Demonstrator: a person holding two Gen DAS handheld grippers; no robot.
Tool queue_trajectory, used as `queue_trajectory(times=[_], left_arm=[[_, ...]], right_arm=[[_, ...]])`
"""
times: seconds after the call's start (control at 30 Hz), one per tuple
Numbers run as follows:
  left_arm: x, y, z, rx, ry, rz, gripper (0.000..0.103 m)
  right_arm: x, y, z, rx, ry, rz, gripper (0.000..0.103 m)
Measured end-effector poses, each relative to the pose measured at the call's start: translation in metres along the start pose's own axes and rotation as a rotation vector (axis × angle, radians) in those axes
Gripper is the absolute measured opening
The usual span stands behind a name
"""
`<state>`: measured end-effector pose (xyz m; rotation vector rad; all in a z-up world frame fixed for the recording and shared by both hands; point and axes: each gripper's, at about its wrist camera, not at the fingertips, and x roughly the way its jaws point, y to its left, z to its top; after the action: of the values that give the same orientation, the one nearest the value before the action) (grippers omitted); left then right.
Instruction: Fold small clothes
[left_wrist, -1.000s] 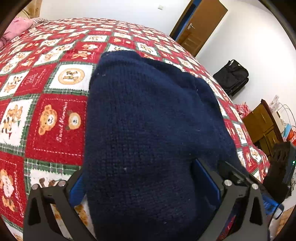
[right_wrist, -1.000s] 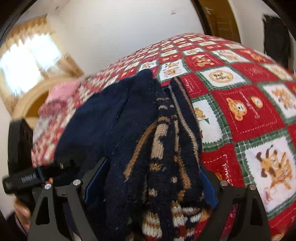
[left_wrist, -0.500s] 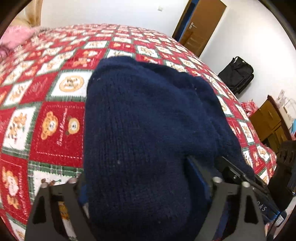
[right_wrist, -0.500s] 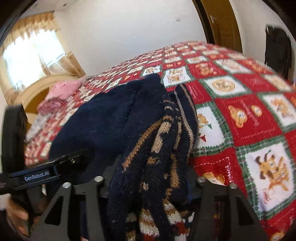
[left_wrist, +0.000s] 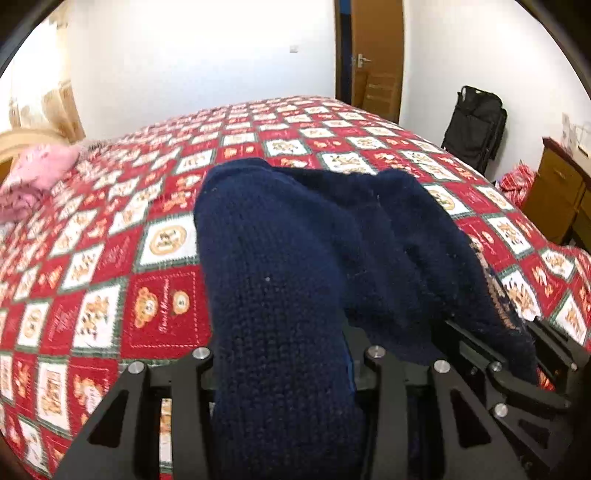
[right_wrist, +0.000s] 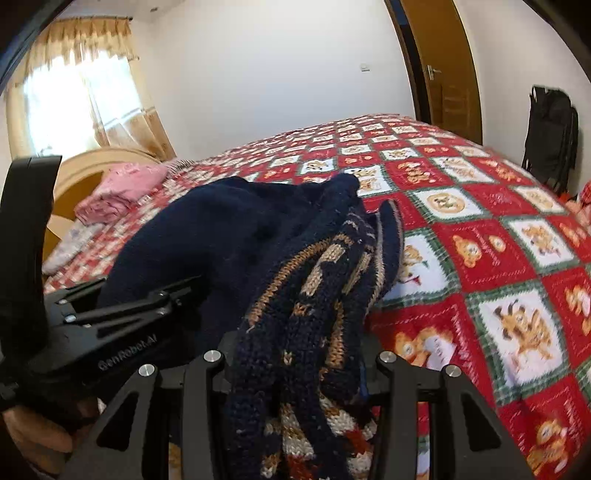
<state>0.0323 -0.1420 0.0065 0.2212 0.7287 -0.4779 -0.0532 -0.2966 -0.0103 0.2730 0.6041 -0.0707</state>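
Fingers (left_wrist: 199, 402) closing on bunched navy sweater (left_wrist: 280, 280).

- big bed with a red teddy-bear patchwork quilt (left_wrist: 166, 258)
- plain white walls (right_wrist: 258, 74)
- wooden door (left_wrist: 376, 55)
- sunny window, yellowish curtains (right_wrist: 81, 85)
- black bag (left_wrist: 474, 125) against the wall
- brown wooden cabinet (left_wrist: 557, 192)

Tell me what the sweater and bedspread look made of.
Sweater: chunky knitted yarn, likely wool or acrylic; navy with tan patterned bands, matte, visible stitch loops. Bedspread: soft printed fabric, probably cotton or fleece; red, white and green bear squares, no sheen.
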Motion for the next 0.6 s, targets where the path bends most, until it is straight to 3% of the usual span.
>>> queue_trajectory(times=[0.17, 0.3, 0.6], left_arm=[[-0.009, -0.005, -0.004, 0.039, -0.012, 0.024, 0.043], [-0.013, -0.002, -0.008, 0.02, -0.008, 0.005, 0.043], [-0.027, 0.019, -0.016, -0.026, -0.005, -0.017, 0.043]], right_arm=[[-0.004, 0.009, -0.006, -0.028, 0.001, -0.02, 0.044], [-0.01, 0.011, -0.004, 0.002, 0.003, 0.022, 0.044], [-0.014, 0.047, 0.004, -0.063, -0.005, 0.094, 0.044]])
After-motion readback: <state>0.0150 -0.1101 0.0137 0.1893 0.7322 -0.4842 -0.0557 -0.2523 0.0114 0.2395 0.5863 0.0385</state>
